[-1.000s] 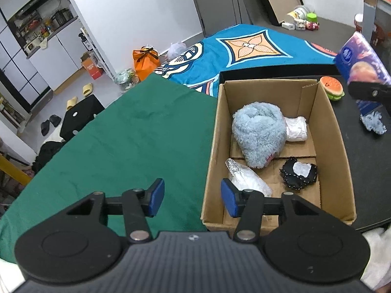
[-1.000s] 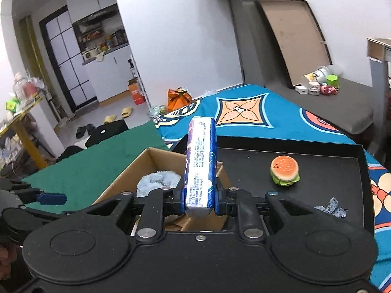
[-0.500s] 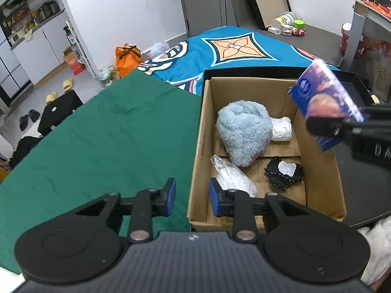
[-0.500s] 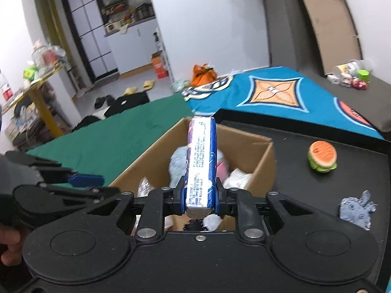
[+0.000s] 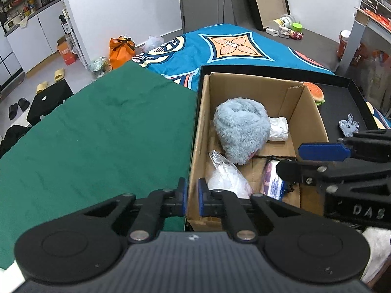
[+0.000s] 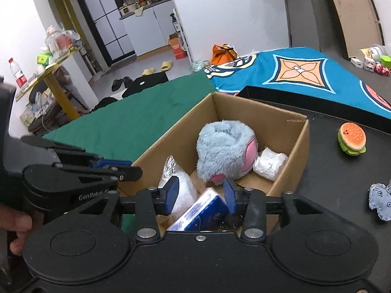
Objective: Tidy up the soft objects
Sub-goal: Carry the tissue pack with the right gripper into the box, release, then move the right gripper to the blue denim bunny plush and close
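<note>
A cardboard box (image 5: 199, 131) (image 6: 171, 139) holds a fluffy blue plush (image 5: 240, 129) (image 6: 224, 149), a white crumpled wad (image 5: 278, 129) (image 6: 268, 162) and a clear plastic bag (image 5: 224, 178) (image 6: 176, 178). My left gripper (image 5: 192, 194) (image 6: 122, 167) is shut on the box's left wall at the near corner. My right gripper (image 6: 200, 195) (image 5: 308, 160) hangs over the box's near end and its jaws are opening. The blue tissue pack (image 6: 202, 210) (image 5: 272, 183) lies tilted below and between the pads, which do not press on it.
The box stands on a black tray (image 6: 330, 171) beside a burger toy (image 6: 352, 138) (image 5: 316, 92) and a small blue-grey cloth figure (image 6: 381, 201) (image 5: 348, 128). A green cloth (image 5: 97, 141) covers the surface to the left. A blue patterned cloth (image 5: 232, 48) lies behind.
My left gripper's jaws closed onto the box wall. My right gripper came over the box, sank and opened. The tissue pack went from upright in its grip to lying tilted in the box.
</note>
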A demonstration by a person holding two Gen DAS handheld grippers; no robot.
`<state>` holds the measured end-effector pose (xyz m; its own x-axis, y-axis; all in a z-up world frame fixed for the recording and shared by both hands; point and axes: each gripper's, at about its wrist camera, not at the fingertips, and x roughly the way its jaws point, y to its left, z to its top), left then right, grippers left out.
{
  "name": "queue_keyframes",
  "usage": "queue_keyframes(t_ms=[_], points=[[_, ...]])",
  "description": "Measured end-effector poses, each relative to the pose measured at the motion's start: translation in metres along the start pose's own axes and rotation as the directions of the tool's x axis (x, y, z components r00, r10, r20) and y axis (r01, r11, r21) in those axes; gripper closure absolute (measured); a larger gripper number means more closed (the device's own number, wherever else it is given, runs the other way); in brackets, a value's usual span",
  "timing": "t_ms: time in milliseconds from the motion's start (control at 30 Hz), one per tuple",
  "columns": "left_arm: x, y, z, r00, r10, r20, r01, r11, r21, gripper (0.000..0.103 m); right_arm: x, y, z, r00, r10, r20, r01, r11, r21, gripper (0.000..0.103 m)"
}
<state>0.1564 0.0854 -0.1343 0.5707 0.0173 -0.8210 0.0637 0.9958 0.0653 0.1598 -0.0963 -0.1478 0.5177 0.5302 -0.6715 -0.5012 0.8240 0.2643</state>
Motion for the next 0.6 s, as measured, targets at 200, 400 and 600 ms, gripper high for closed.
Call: queue_keyframes(t_ms=[200,400,600], points=[[0.001,0.003,0.001,1.0,0.0,-0.003,0.0,1.0,-0.014,0.094,-0.01,-0.015,0.008,1.0,-0.013,-0.027,0.014,0.999,0.029,0.062],[-0.002,0.003,0.003,1.0,0.009,-0.002,-0.009,1.0,-0.02,0.091,-0.017,-0.026,0.018,0.994,-0.049,-0.093,0.05,0.999,0.002,0.062],[-0.005,0.002,0.006,0.999,0.032,-0.002,-0.032,0.999,-0.024,0.087,-0.025,-0.036,0.026,0.992,-0.061,-0.115,0.058,0.998,-0.028,0.056]])
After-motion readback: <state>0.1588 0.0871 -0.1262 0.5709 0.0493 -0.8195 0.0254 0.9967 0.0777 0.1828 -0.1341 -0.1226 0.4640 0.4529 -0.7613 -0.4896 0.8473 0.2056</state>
